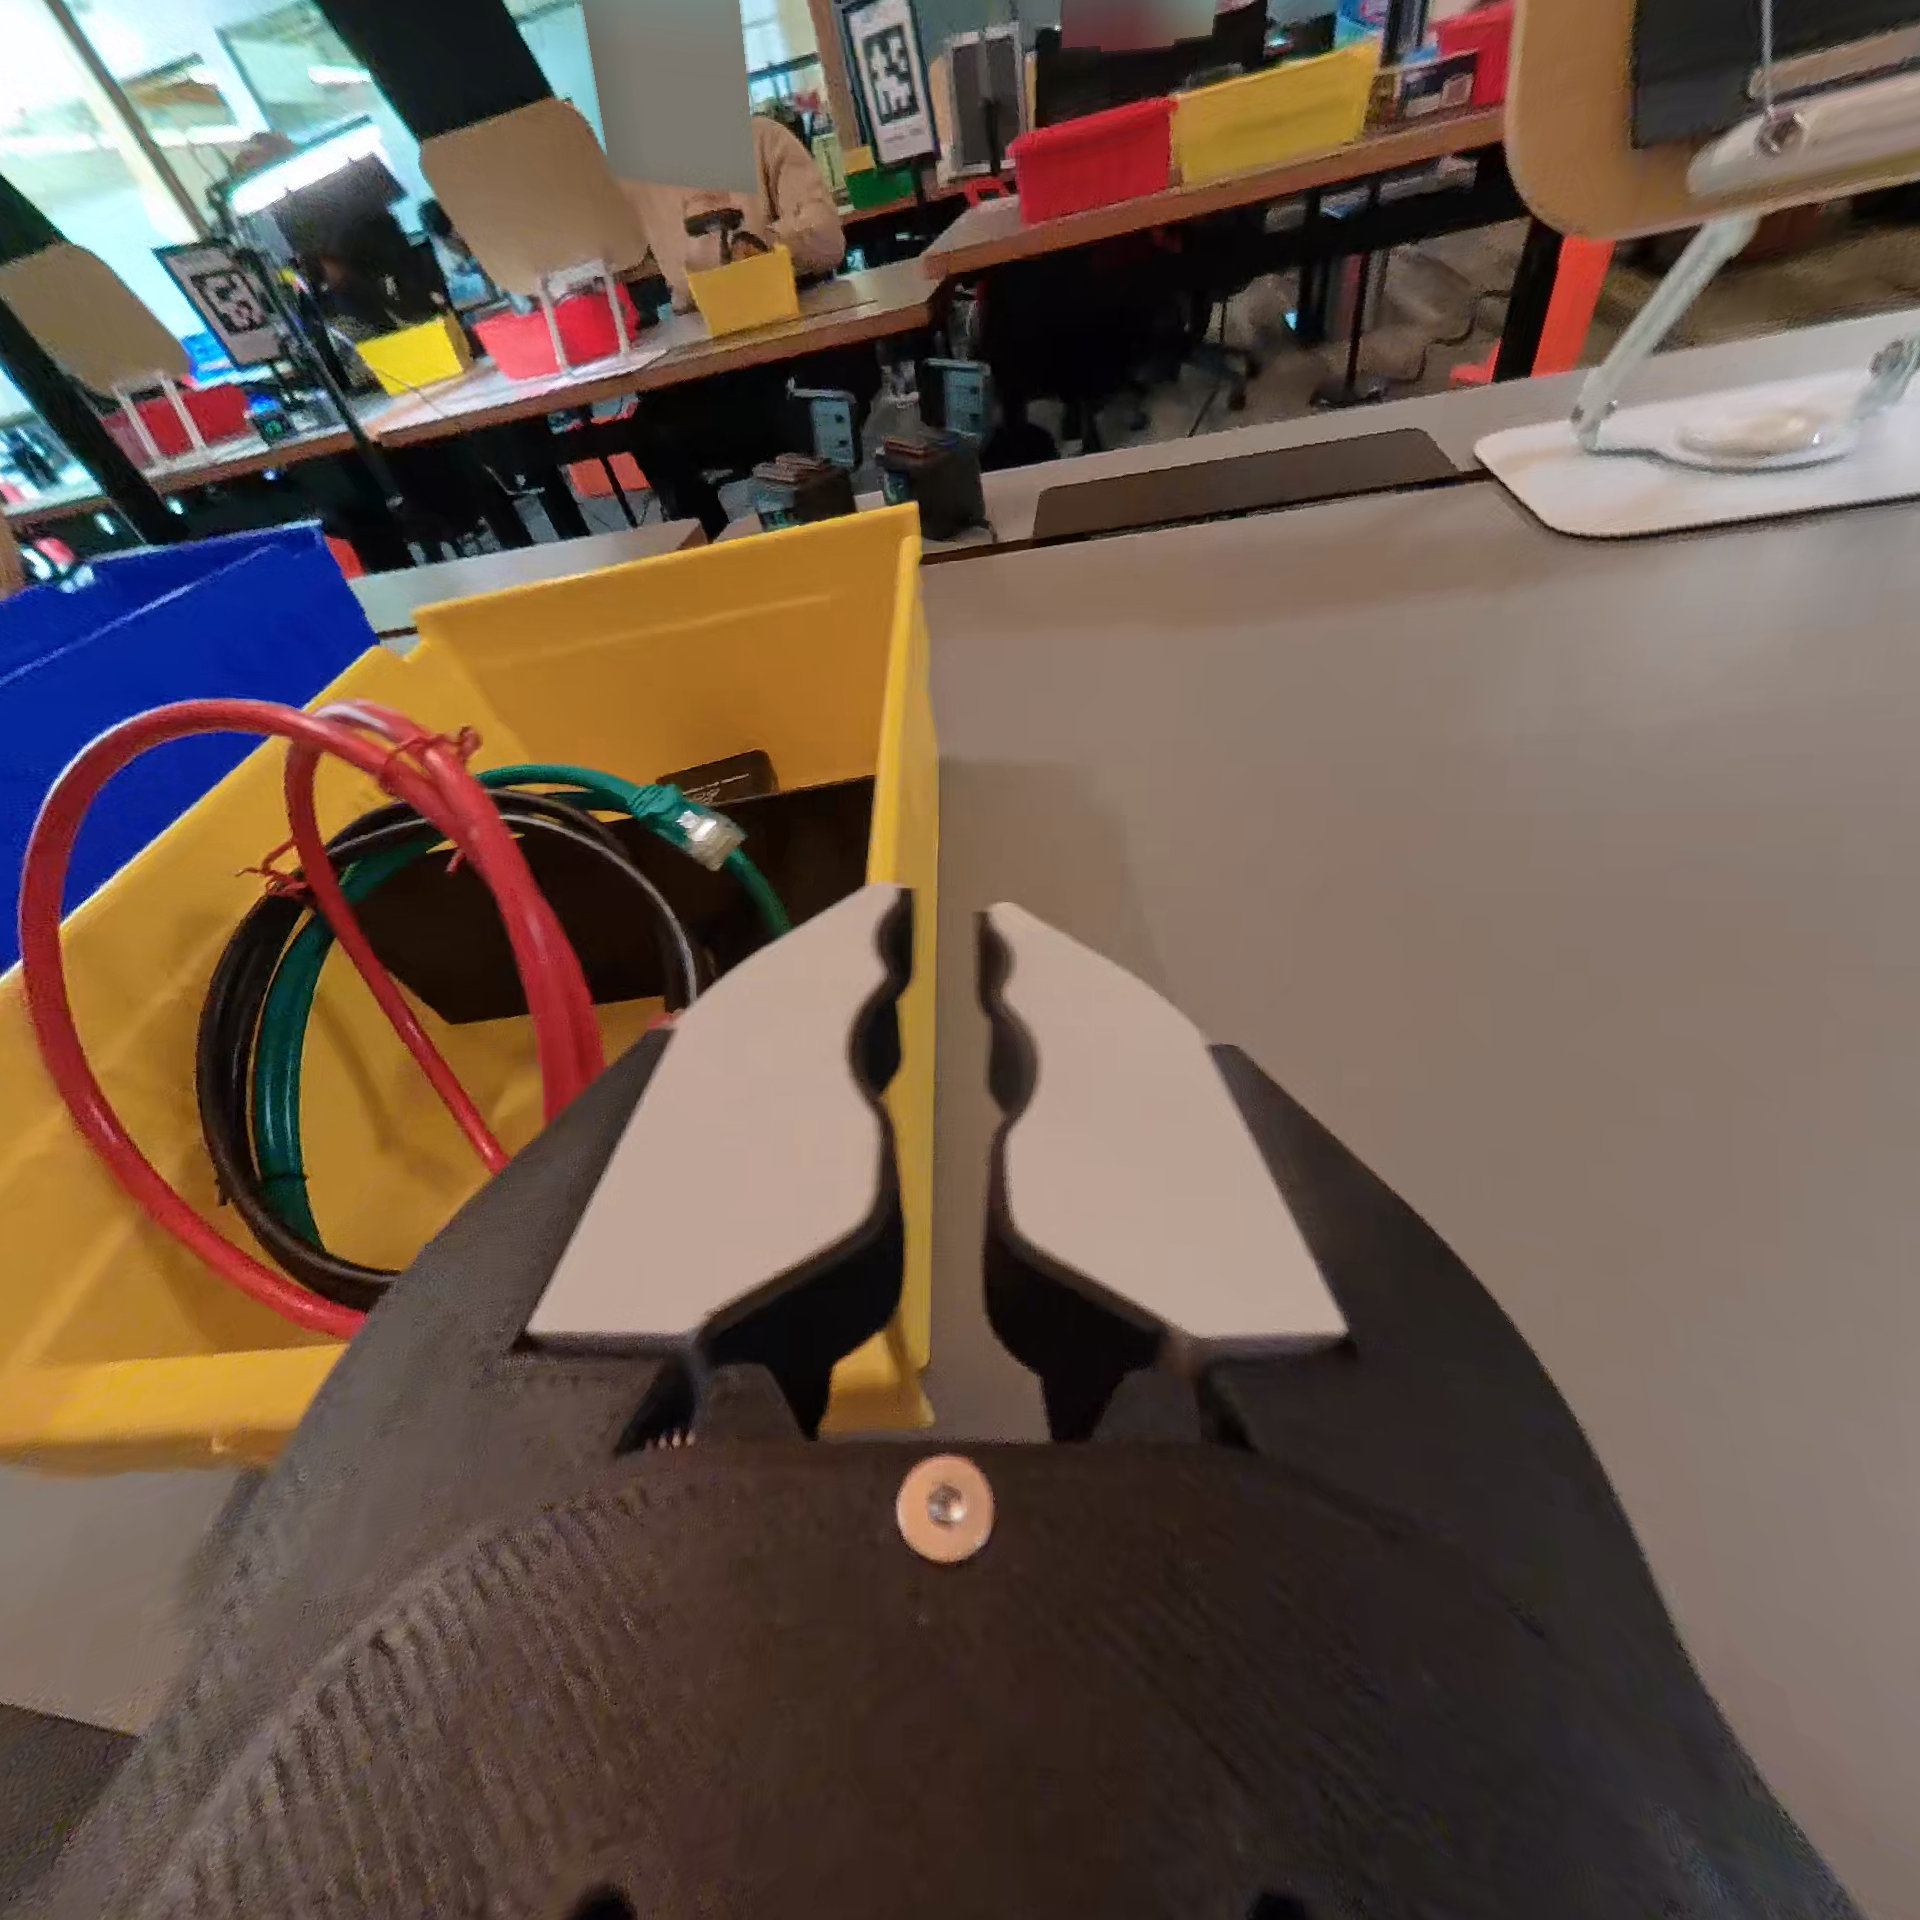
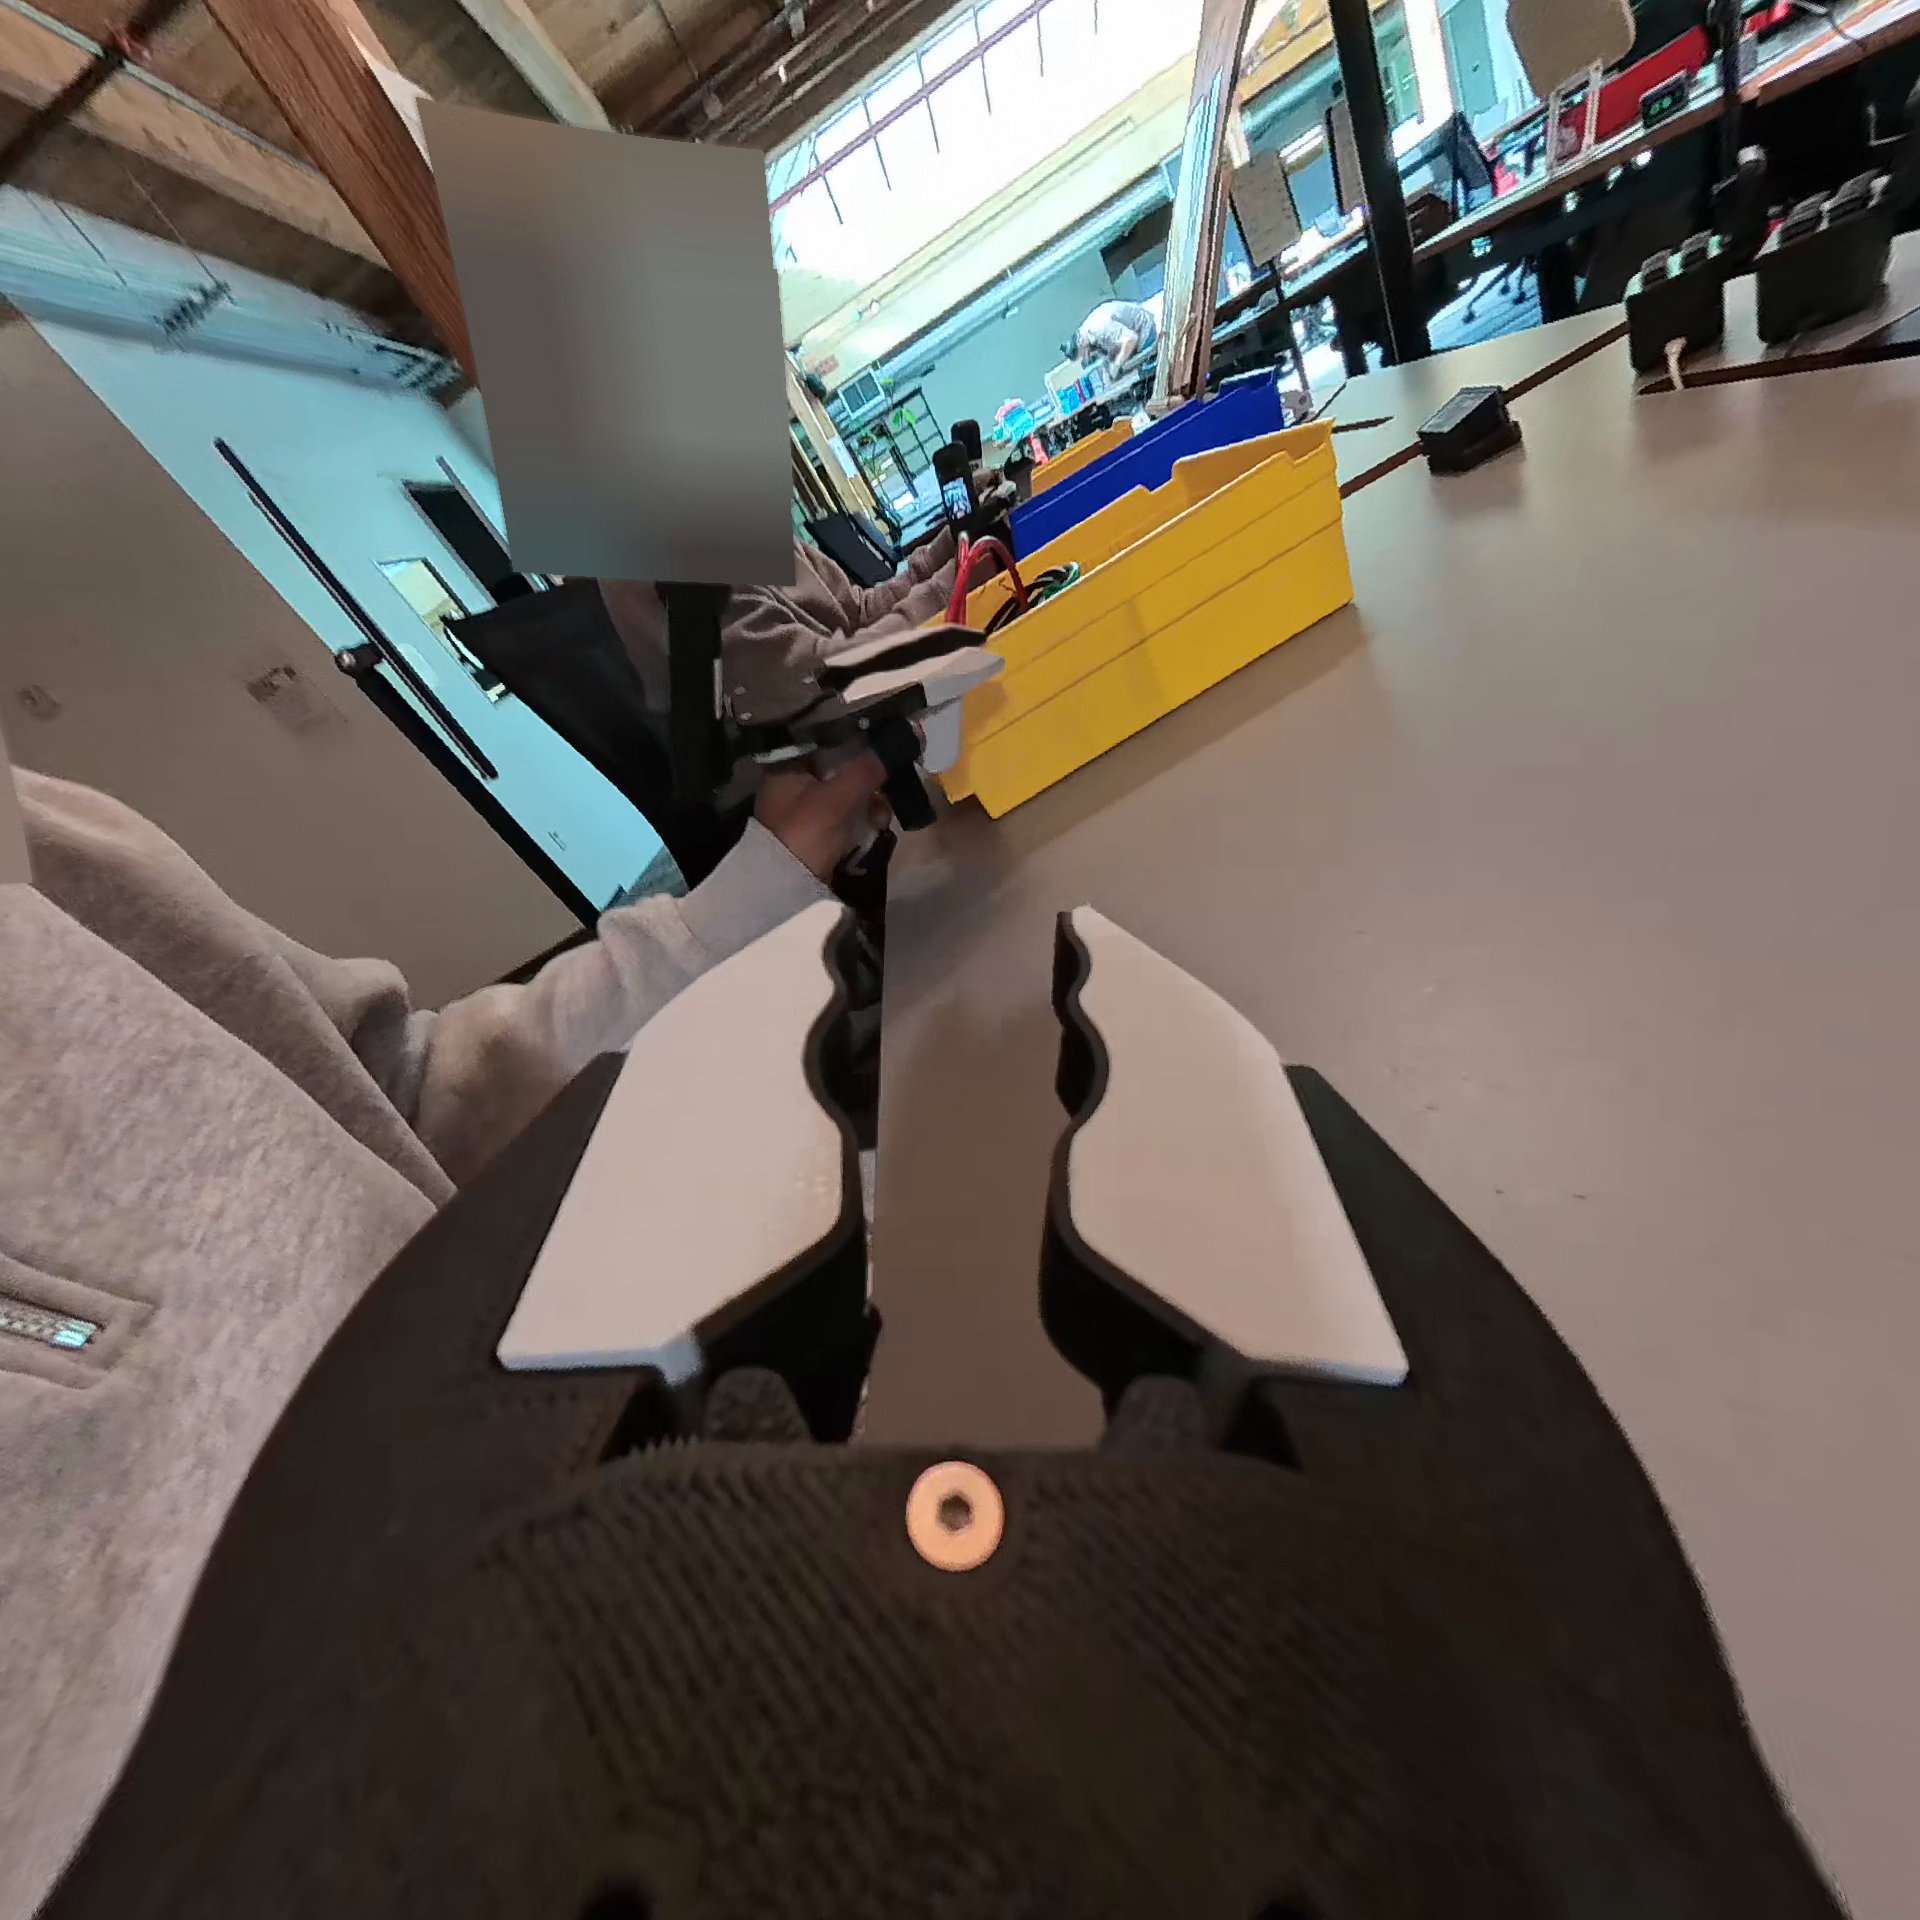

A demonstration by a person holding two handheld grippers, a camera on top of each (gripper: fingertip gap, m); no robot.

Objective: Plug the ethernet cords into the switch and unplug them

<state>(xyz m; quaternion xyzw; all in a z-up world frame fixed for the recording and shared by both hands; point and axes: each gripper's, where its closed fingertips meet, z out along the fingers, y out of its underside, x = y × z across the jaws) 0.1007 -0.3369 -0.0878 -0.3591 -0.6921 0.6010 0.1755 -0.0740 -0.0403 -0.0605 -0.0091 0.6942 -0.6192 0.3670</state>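
Note:
A yellow bin (image 1: pixel 675 665) on the grey table holds a coiled red cord (image 1: pixel 62 1039), a green cord with a clear plug (image 1: pixel 707 831), a black cord (image 1: pixel 223 1039) and a black box, the switch (image 1: pixel 520 935). My left gripper (image 1: pixel 948 920) hovers over the bin's right wall near its front corner, its fingers a narrow gap apart and empty. It also shows in the right wrist view (image 2: pixel 987 649), held by a hand beside the yellow bin (image 2: pixel 1195 582). My right gripper (image 2: pixel 951 925) is open and empty over the bare table, well short of the bin.
A blue bin (image 1: pixel 187 623) stands behind the yellow one. A white stand base (image 1: pixel 1714 457) sits at the table's far right. A small black box (image 2: pixel 1470 421) with a cable lies farther along the table (image 1: pixel 1351 935). A person's grey sleeve (image 2: pixel 208 1039) is at the left.

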